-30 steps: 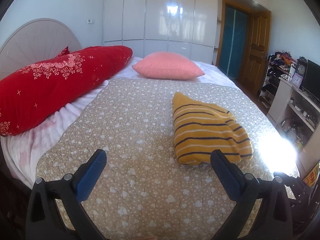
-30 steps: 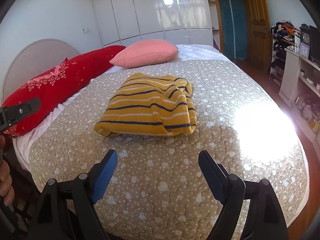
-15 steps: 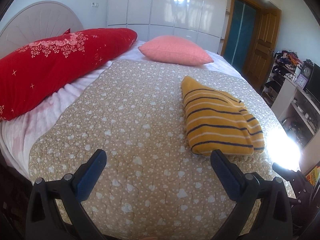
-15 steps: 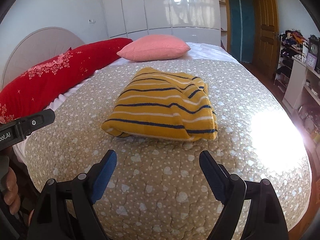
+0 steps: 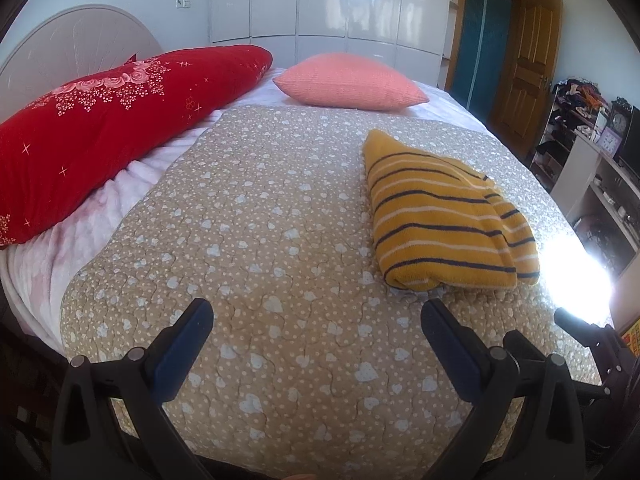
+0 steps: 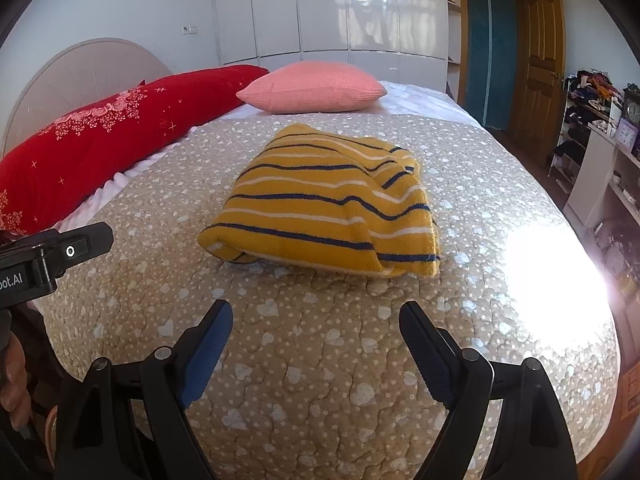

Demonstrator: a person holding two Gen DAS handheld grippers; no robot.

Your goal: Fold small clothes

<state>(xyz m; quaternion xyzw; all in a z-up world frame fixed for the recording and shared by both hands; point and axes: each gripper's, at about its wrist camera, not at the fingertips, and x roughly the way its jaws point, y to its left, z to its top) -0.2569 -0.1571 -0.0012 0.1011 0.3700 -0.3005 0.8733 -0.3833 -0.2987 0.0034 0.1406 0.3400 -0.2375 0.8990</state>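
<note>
A yellow sweater with dark blue and white stripes (image 6: pixel 328 204) lies folded in a compact bundle on the beige heart-print quilt (image 6: pixel 320 360). In the left wrist view the sweater (image 5: pixel 440 216) sits to the right. My left gripper (image 5: pixel 316 316) is open and empty, low over the quilt near the bed's front edge, left of the sweater. My right gripper (image 6: pixel 316 316) is open and empty, just in front of the sweater. The left gripper's body (image 6: pixel 48 256) shows at the left edge of the right wrist view.
A long red pillow (image 5: pixel 104 120) lies along the left side and a pink pillow (image 5: pixel 352 82) at the far end. White wardrobes (image 5: pixel 328 4) and a wooden door (image 5: pixel 528 68) stand behind. Cluttered shelves (image 5: pixel 592 168) line the right wall. A bright sun patch (image 6: pixel 552 272) covers the quilt's right.
Both grippers have moved forward and a little closer to the bed; the sweater looks larger and nearer. Both stay open. The sweater has not moved.
</note>
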